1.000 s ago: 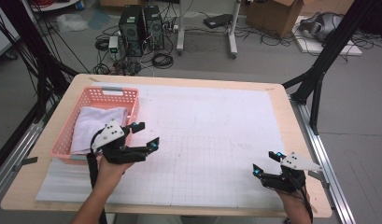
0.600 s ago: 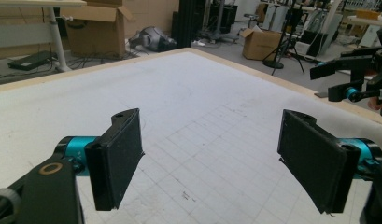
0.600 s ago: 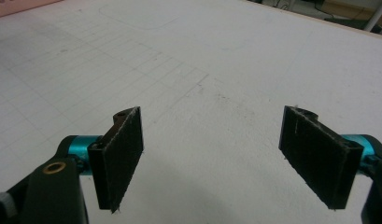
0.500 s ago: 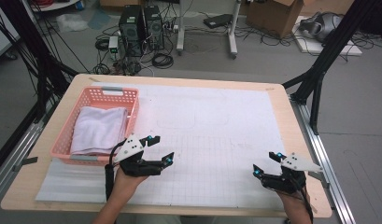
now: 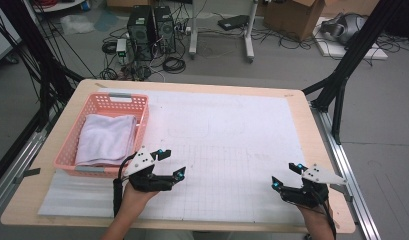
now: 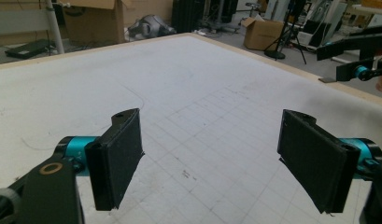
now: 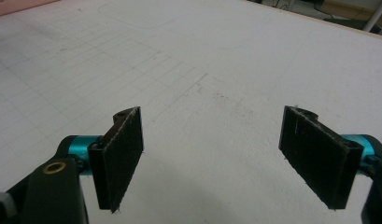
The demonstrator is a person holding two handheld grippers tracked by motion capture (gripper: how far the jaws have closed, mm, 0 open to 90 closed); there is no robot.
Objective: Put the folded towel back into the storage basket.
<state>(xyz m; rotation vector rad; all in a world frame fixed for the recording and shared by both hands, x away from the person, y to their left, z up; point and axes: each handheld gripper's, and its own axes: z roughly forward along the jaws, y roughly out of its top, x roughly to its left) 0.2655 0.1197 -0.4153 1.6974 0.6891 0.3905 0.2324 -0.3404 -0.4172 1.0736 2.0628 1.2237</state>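
1. Left gripper (image 5: 168, 164): jaws spread wide, nothing between them, only bare gridded sheet seen through the gap in the left gripper view (image 6: 209, 158).
2. Right gripper (image 5: 286, 175): jaws likewise parted and empty, hovering low over the white sheet in the right gripper view (image 7: 212, 154).
3. Black pads (image 6: 115, 156) flat and rough-edged, mounted on teal collars; same build on the right.
4. Left gripper just beside the near right corner of the basket (image 5: 142, 107), pointing away from it toward the middle of the tabletop (image 5: 322, 150).
5. Towel (image 5: 106, 137): white, folded into a neat flat rectangle, soft ribbed texture, lying inside the basket and covering most of its floor; near edge reaching the basket's front wall.
6. Basket: salmon-pink plastic, lattice walls, grey handles at the far and near ends, set at the left side of the tabletop.
7. Right gripper near the front right corner of the tabletop, well apart from basket and towel.
8. White sheet (image 5: 232, 145) with faint pencil grid and outlines covering most of the wooden tabletop.
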